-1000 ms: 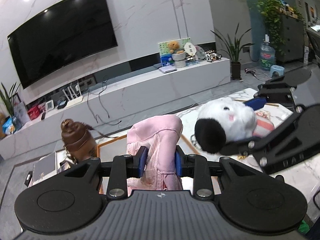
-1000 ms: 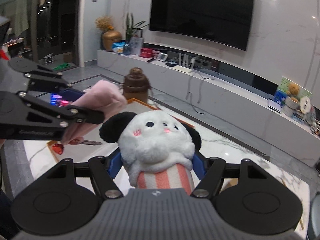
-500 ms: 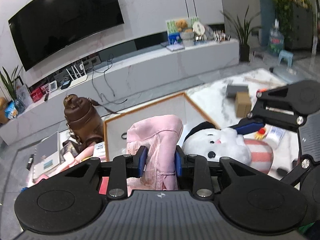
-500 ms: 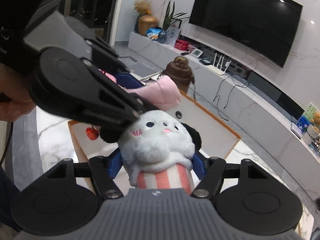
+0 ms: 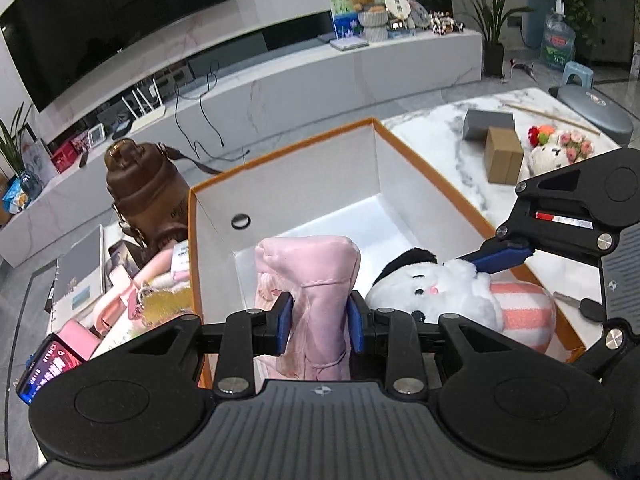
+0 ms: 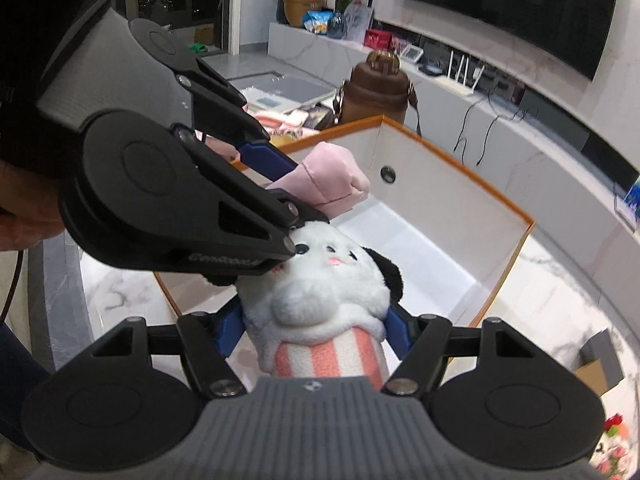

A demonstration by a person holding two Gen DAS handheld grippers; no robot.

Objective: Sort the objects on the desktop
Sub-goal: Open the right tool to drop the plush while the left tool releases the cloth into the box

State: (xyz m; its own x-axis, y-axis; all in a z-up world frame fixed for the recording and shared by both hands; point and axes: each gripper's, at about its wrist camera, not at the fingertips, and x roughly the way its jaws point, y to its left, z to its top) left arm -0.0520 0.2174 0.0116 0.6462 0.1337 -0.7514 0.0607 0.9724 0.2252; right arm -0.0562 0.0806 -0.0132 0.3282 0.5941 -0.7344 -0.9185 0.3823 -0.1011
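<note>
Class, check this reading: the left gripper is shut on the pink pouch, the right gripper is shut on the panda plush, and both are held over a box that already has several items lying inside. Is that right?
One thing is wrong. The white box with the orange rim has no items lying on its floor, as the left wrist view shows. The rest stands: the left gripper is shut on the pink pouch, the right gripper on the panda plush, both over the box.

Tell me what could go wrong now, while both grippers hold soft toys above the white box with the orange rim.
1. The left gripper and right gripper crowd each other over the box; the left one's linkage presses against the panda plush, so they may knock each other on release.
2. The pink plush hangs near the box's orange rim and could land on it or outside, among the clutter beside the brown bottle.
</note>
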